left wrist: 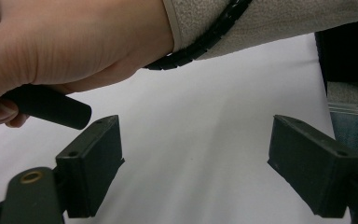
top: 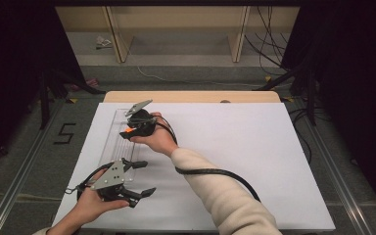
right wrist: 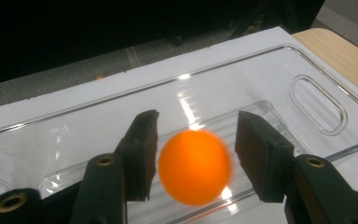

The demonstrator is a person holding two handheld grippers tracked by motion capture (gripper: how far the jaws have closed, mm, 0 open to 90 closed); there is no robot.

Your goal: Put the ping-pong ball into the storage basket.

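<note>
An orange ball [right wrist: 194, 167], slightly blurred, sits between the jaws of my right gripper [right wrist: 196, 135] over a clear plastic tray [right wrist: 261, 79]. Thin gaps show on both sides of the ball, so the pads do not press on it. In the high view the right gripper [top: 129, 131] reaches across to the tray [top: 108, 142] at the left of the white board, with the ball [top: 126, 131] showing as an orange spot at its tip. My left gripper [top: 146, 177] rests near the front left, jaws wide open and nothing between them [left wrist: 193, 158].
The white board [top: 235, 147] covers a wooden table [top: 191, 96]. The right forearm in a cream sleeve [top: 225, 196] and its black cable [top: 215, 172] cross the board in front of the left gripper. Floor, shelving legs and cables lie beyond the far edge.
</note>
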